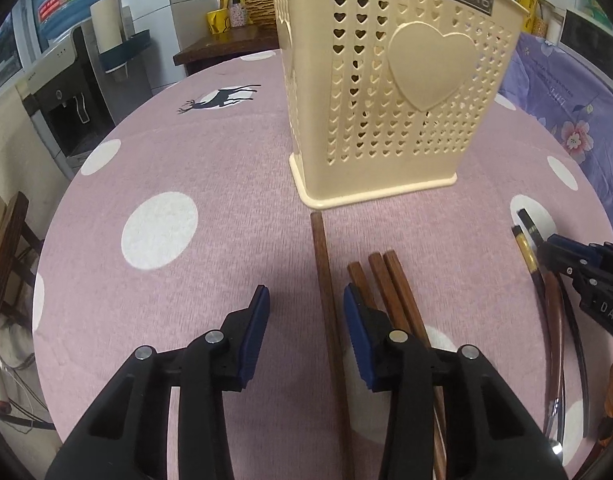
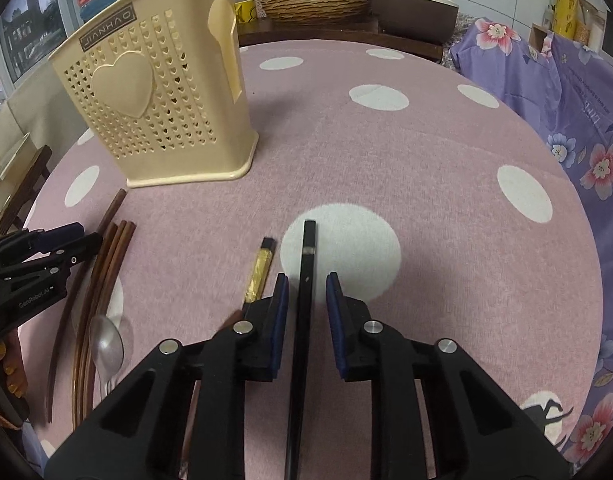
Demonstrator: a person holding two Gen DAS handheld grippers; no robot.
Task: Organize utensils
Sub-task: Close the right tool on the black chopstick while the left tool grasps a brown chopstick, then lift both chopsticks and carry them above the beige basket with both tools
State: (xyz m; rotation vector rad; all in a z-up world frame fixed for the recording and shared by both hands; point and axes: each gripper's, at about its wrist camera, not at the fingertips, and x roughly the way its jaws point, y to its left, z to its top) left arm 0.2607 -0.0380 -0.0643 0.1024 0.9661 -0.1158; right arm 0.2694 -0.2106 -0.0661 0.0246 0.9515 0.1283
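straddling a long brown wooden chopstick (image 1: 326, 300) lying on the pink dotted desk (image 1: 210, 160), the left claw (image 1: 306, 316) gapes; right claw (image 2: 305, 300), also apart, brackets a black chopstick (image 2: 306, 280). close squarely mid-shaft before lifting toward the cream perforated plastic holder (image 1: 386, 92).

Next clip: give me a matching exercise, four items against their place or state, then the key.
1. lone brown chopstick
2. black chopstick
3. gold-banded chopstick
4. cream holder

A. standing upright on the pink cloth
B. lying between the open jaws of the right gripper
C. lying just left of the right gripper's jaws
D. lying between the open jaws of the left gripper

Pairs: 1-D, 2-B, 3-C, 4-A
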